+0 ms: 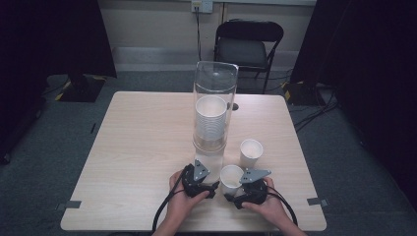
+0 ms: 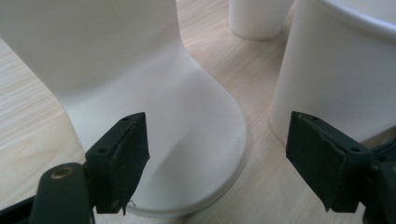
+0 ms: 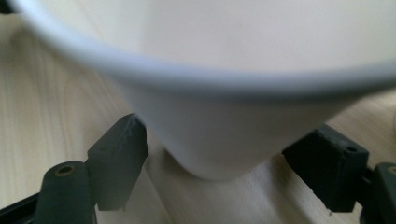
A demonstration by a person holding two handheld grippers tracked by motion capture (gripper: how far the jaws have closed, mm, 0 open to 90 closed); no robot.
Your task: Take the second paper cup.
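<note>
I am working on the white paper cup [image 1: 231, 178] standing near the front edge of the pale wooden table [image 1: 142, 147], at roughly six o'clock from the tall clear plastic cylinder dispenser [image 1: 214, 105] that is holding a stack of white paper cups [image 1: 210, 123]. In the right gripper view this cup [image 3: 224, 116] is sitting between the jaws of my right gripper [image 1: 235, 197], which are spread wider than its narrow base and are not visibly pressing it, so I am reading that gripper as parted around the cup, not clamping it; I judge I am lining up low where the cup is narrowest. My left gripper [image 1: 212, 189] is lying at about nine o'clock from the cup, jaws wide apart with nothing between them, pointing at the white flared foot of the dispenser [image 2: 187, 140], probably waiting to steady something. A second white paper cup [image 1: 250, 153] is standing at one o'clock from the first, apart from it. A black folding chair [image 1: 248, 42] is sitting beyond the table at twelve o'clock.
</note>
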